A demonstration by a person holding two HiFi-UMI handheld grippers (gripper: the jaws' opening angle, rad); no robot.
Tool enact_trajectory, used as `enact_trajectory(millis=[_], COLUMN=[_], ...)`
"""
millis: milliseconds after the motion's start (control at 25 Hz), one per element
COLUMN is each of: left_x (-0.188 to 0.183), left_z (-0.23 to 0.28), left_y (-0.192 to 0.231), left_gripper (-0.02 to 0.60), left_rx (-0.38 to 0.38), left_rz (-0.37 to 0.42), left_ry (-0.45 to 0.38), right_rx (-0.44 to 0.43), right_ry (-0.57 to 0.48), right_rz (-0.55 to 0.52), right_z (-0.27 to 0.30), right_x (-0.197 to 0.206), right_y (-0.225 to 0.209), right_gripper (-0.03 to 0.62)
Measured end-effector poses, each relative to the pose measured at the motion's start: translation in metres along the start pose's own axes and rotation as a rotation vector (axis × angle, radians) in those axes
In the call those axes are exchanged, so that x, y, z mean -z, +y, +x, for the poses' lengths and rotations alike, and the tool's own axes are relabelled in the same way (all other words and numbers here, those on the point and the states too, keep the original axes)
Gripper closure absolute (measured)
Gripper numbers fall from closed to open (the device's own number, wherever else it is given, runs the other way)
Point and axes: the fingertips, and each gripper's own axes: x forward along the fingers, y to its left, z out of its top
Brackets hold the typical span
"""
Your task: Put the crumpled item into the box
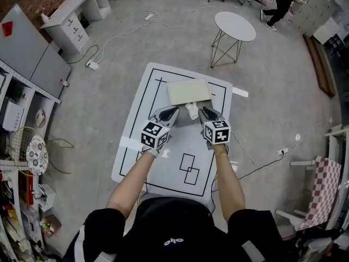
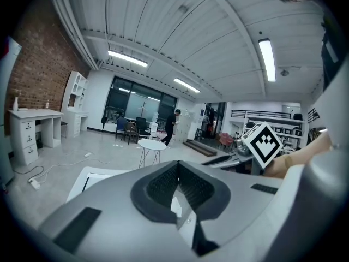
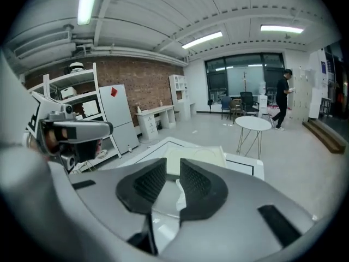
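A cream flat box (image 1: 188, 91) lies on the white mat with black lines (image 1: 163, 162). Just in front of the box sits the crumpled white item (image 1: 192, 110). It lies between my two grippers, nearer the right one. My left gripper (image 1: 173, 112) points at it from the left, and in the left gripper view (image 2: 177, 165) its pads meet at the tips with nothing held. My right gripper (image 1: 203, 112) is open; a gap shows between its pads (image 3: 173, 165). The crumpled item (image 3: 179, 196) shows low in that gap, apart from the pads, with the box (image 3: 195, 159) beyond.
A round white side table (image 1: 234, 26) stands behind the mat. A person (image 1: 283, 1) stands at the far right back. Cables and a power strip (image 1: 92, 65) lie on the floor at left, near a white desk (image 1: 73, 12) and shelves.
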Motion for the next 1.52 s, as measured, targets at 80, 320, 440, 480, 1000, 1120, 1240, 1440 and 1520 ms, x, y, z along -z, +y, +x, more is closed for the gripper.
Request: enact_trajectory(millis=[80,320,440,480,1000,1120,1240,1440,1520], left_x=[-0.010,-0.036,-0.042,-0.043,-0.020,-0.014,-0.011,-0.013,-0.014], left_z=[-0.008,-0.038,-0.054,-0.060,-0.114,-0.119,-0.123,-0.127,-0.127], left_y=[-0.010,-0.044,-0.063,-0.069,-0.124,-0.132,-0.136,-0.141,-0.142], left_gripper=[0.574,0.574,0.574,0.574,0.574,0.574,0.574,0.574,0.574], left_rx=[-0.002,-0.014,-0.015,-0.016,-0.052,-0.053,-0.052,-0.051,-0.053], left_rz=[0.015,0.038,0.044,0.048,0.056,0.056,0.060,0.065,0.069], left_ry=[-0.020,-0.093,-0.118,-0.124,-0.144,-0.139,-0.139,-0.143,-0.145], right_rx=[-0.002,-0.016,-0.034,-0.039,-0.083,-0.086,-0.086,-0.081,-0.076], right_ry=[-0.050,-0.167,-0.193,-0.201,-0.226,-0.228,-0.228,-0.231,-0.230], right_rz=[-0.019,-0.077,-0.103,-0.109,-0.157,-0.159,-0.155,-0.153,-0.155], right_z=[-0.022,-0.086,-0.111,-0.119,-0.184,-0.191,-0.195,-0.201,-0.203], right_x=[-0.013,-0.036,-0.035,-0.034,0.003,0.010,0.016,0.019,0.020], right_y=[0.008,0.037,0.050,0.054,0.094,0.098,0.100,0.101,0.099], right_gripper=[0.532,0.583,0.585,0.585,0.585,0.585,0.585,0.585,0.585])
